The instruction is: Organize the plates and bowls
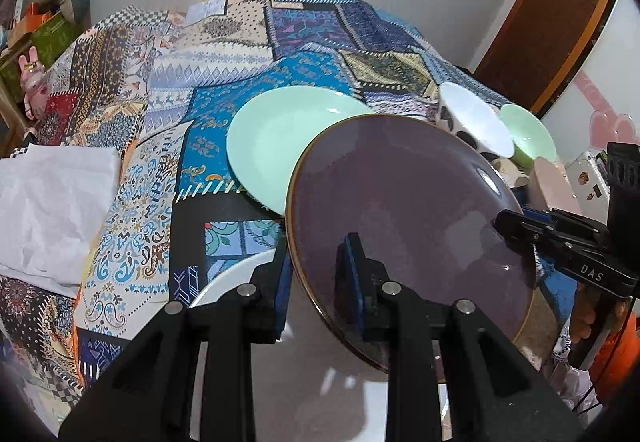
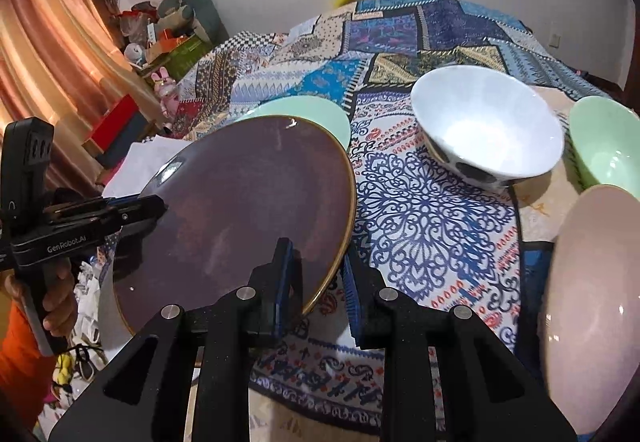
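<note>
Plate-lifting is the step in hand: the purple plate [image 1: 404,210] hangs tilted above the patterned tablecloth [image 1: 240,54] at the table's near edge, pinched at opposite rims by the left hand-held gripper [image 1: 320,282] and the right hand-held gripper [image 2: 320,282], both closed on it. A mint plate [image 1: 280,146] lies just beyond it, a white plate [image 1: 236,278] below. Bowls stand toward the right edge: white bowl [image 2: 488,130], green bowl [image 2: 608,146], pink bowl [image 2: 592,306]. Next, probably, carry it level over another plate and lower both sides together.
</note>
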Available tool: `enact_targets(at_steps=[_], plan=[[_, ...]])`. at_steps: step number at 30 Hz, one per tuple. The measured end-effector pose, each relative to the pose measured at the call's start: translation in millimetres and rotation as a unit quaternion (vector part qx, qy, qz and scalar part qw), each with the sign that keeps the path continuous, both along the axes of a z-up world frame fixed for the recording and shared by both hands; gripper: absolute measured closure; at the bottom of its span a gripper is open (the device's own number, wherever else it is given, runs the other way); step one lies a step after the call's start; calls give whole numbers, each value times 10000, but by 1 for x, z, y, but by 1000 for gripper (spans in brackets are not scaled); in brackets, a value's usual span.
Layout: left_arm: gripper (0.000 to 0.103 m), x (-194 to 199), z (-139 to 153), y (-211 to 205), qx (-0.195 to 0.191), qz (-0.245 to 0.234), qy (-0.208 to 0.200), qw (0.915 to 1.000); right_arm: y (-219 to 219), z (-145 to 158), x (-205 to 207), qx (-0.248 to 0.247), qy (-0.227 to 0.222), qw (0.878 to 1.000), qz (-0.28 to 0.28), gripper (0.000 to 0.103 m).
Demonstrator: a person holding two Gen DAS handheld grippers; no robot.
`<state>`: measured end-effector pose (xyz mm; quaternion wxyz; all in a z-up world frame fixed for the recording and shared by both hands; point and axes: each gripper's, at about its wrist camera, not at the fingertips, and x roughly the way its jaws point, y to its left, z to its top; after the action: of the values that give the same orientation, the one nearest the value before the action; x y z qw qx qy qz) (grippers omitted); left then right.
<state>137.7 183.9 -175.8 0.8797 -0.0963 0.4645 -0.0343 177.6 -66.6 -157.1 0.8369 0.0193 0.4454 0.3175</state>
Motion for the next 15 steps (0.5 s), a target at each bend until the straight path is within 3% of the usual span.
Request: enact_targets(at_steps=[15], plan=[[78, -40, 35, -53, 46, -206, -312, 9993, -41, 25, -31, 192, -267, 9993, -190, 81]])
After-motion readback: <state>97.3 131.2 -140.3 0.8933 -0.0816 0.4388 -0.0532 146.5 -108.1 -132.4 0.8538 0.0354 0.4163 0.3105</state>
